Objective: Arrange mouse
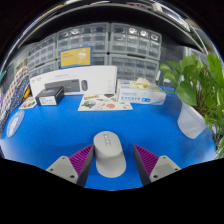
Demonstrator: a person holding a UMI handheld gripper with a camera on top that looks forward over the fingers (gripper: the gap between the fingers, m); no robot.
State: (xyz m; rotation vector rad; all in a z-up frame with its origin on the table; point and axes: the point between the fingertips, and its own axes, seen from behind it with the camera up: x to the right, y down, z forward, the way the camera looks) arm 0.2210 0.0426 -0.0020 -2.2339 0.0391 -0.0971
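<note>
- A wall of grey storage drawers (105, 42) fills the far side of the scene.
- A blue table (60, 125) spreads from the near edge to the boxes at the far side.
- A green plant (196, 82) stands on the right.
- A long white box (73, 81) printed with a keyboard and mouse stands at the far left, a smaller black box (50, 95) just in front of it.
- A flat white and blue box (141, 95) lies at the far right, with a leaflet (103, 102) to its left.
- The white mouse (110, 152) rests on the table, between the fingers with a gap at each side.
- The gripper (111, 161) is spread wide; its purple pads (82, 158) flank the mouse without pressing on it.
</note>
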